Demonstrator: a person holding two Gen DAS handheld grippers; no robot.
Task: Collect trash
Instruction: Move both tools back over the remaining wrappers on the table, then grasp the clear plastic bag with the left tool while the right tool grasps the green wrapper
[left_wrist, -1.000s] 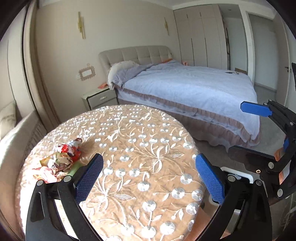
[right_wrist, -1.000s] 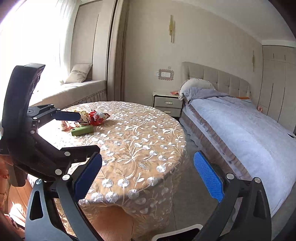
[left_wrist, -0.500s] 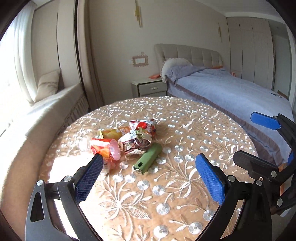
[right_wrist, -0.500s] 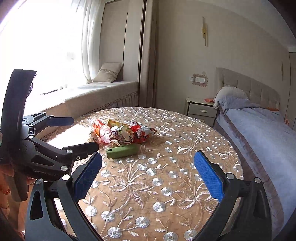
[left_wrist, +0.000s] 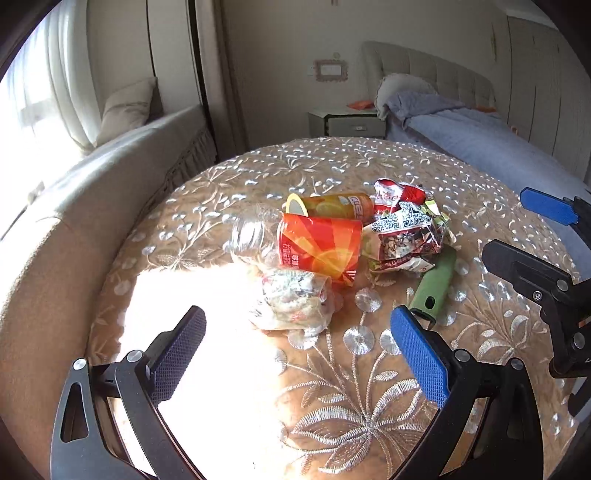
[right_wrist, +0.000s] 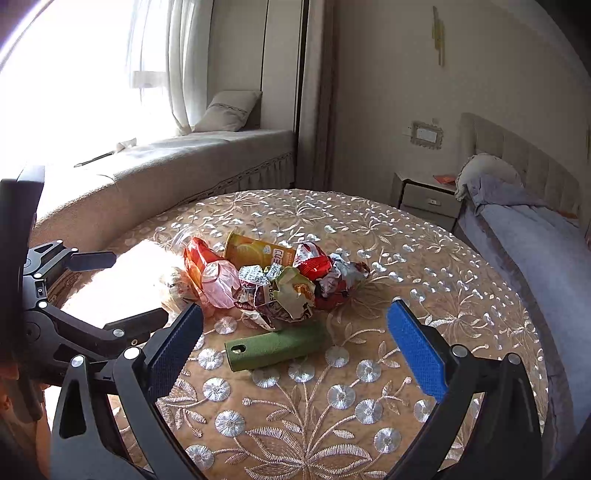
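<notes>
A pile of trash lies on the round table (left_wrist: 362, 413) with an embroidered cloth. It holds a clear plastic bottle with an orange label (left_wrist: 317, 247), a yellow tube can (left_wrist: 332, 206), crumpled snack wrappers (left_wrist: 402, 229), a crumpled clear bag (left_wrist: 291, 302) and a green sleeve (left_wrist: 434, 282). My left gripper (left_wrist: 299, 362) is open and empty, just short of the clear bag. My right gripper (right_wrist: 295, 350) is open and empty, with the green sleeve (right_wrist: 275, 349) lying between its fingers' line and the wrappers (right_wrist: 284, 291) beyond. Each gripper shows at the edge of the other's view.
A window seat (right_wrist: 177, 162) with a cushion runs behind the table on the left. A bed (right_wrist: 535, 236) with a blue cover stands on the right, a nightstand (right_wrist: 424, 199) beside it. Strong sunlight washes out part of the tablecloth (left_wrist: 207, 332).
Both grippers swung left from the bed side and moved in close over the table toward the trash pile. Both stayed open.
</notes>
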